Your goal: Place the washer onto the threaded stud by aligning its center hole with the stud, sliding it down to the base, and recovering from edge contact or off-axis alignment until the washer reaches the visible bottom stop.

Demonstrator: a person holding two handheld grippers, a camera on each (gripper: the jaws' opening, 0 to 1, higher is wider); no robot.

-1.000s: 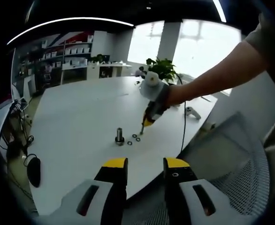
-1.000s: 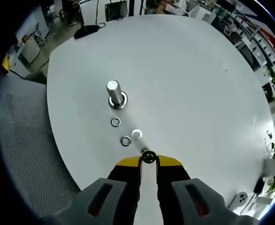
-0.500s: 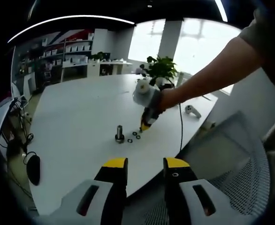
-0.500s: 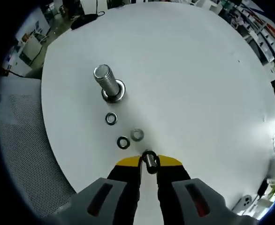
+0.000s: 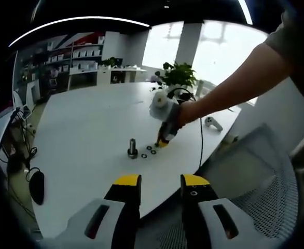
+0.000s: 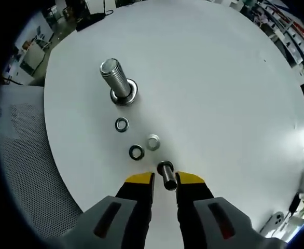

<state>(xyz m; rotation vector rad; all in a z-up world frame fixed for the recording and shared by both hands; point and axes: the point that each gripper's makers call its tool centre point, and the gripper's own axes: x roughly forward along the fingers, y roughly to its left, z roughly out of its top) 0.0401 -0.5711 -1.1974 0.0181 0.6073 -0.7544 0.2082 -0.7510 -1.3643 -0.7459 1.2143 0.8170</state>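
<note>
A threaded steel stud (image 6: 115,79) stands upright on the white round table (image 6: 219,78), also seen as the stud (image 5: 132,149). Three loose washers lie in front of it: washer (image 6: 122,124), washer (image 6: 136,152) and washer (image 6: 153,141). My right gripper (image 6: 165,179) is shut on a thick metal washer (image 6: 166,174), which stands up between its yellow tips just behind the loose ones. A person's hand holds that right gripper (image 5: 163,141) low over the table, right of the stud. My left gripper (image 5: 161,179) hangs open off the table's near edge, holding nothing.
A mesh chair (image 5: 266,181) is at the table's right; the mesh chair (image 6: 22,155) shows at left. A dark mouse (image 5: 37,188), a white controller (image 5: 212,123), a cable and a potted plant (image 5: 178,78) sit around the table's edges.
The right gripper has edged forward with its washer, toward the loose washers and the stud, which looks larger. Its jaws now stand slightly wider. The left gripper has stayed put.
</note>
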